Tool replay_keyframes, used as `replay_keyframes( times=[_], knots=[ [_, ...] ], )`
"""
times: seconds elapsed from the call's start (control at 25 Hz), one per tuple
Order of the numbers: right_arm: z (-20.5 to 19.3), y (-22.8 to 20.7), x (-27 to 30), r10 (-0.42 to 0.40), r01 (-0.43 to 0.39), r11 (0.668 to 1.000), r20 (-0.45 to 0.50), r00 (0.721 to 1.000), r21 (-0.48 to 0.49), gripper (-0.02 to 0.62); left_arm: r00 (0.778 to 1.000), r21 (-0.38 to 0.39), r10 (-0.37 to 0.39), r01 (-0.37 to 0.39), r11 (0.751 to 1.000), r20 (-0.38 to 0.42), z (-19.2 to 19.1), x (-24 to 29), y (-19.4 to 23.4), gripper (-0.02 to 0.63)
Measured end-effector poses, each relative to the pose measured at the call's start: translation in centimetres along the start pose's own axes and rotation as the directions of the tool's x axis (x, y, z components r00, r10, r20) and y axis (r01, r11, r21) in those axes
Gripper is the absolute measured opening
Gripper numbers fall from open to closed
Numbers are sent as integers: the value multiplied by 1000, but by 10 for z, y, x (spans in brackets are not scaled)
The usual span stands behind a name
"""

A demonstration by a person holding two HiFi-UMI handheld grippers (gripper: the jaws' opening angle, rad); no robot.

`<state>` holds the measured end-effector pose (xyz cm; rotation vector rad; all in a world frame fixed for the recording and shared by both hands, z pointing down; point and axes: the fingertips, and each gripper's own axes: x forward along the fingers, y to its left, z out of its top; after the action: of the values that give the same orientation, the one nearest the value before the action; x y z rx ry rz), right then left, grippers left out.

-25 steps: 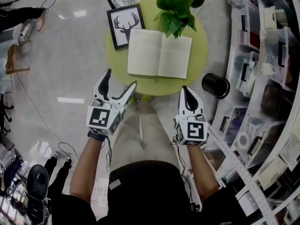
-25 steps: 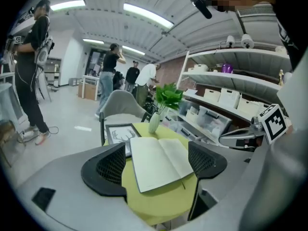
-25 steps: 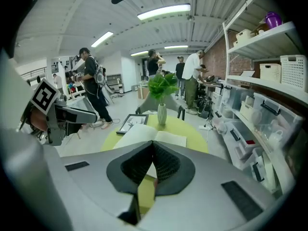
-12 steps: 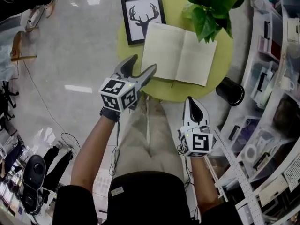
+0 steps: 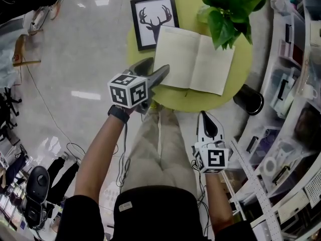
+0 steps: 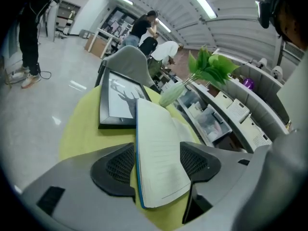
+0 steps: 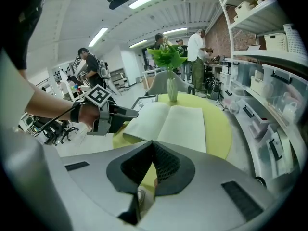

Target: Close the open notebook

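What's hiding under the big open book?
The notebook lies on the round green table. Green tabletop shows past its edges. Whatever is right beneath the pages is covered, so I can't tell.

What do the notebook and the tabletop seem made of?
Notebook: matte off-white ruled paper; thin blue cover edge, probably card or plastic. Table: smooth, even lime-green top without grain, likely painted or laminated board; can't tell which.
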<state>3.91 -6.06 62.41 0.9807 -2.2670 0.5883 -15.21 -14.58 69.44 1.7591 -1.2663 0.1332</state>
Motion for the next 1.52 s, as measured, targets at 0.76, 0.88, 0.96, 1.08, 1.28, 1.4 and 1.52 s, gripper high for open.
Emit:
replay_keyframes(
  times=[0.76, 0.88, 0.96, 1.08, 1.28, 1.4, 1.52],
  knots=[
    [-5, 4, -5, 6, -6, 999, 7, 1000, 34, 2, 999, 18, 46, -46, 999, -4, 3, -8, 10, 130],
    [0, -4, 8, 2, -2, 1000, 17, 1000, -7, 2, 998, 20, 61, -61, 998, 7, 4, -9, 11, 113],
    [4, -12, 17, -6, 6, 1000, 20, 1000, -24, 2, 997, -11, 78, -78, 997, 19, 4, -10, 14, 92],
    [12, -22, 27, -9, 10, 1000, 31, 999, -15, 0, 995, -70, 93, -90, 993, 39, 6, -13, 17, 51],
    [18, -18, 31, 12, -11, 1000, 39, 999, -4, 2, 995, -79, 89, -86, 993, 38, 6, -14, 16, 46],
    [14, -13, 30, 22, -22, 1000, 29, 999, -3, 2, 996, -78, 87, -84, 993, 37, 7, -15, 15, 46],
    [8, -10, 29, 28, -28, 1000, 18, 999, 1, 2, 996, -78, 85, -82, 994, 38, 7, -14, 15, 44]
  ],
)
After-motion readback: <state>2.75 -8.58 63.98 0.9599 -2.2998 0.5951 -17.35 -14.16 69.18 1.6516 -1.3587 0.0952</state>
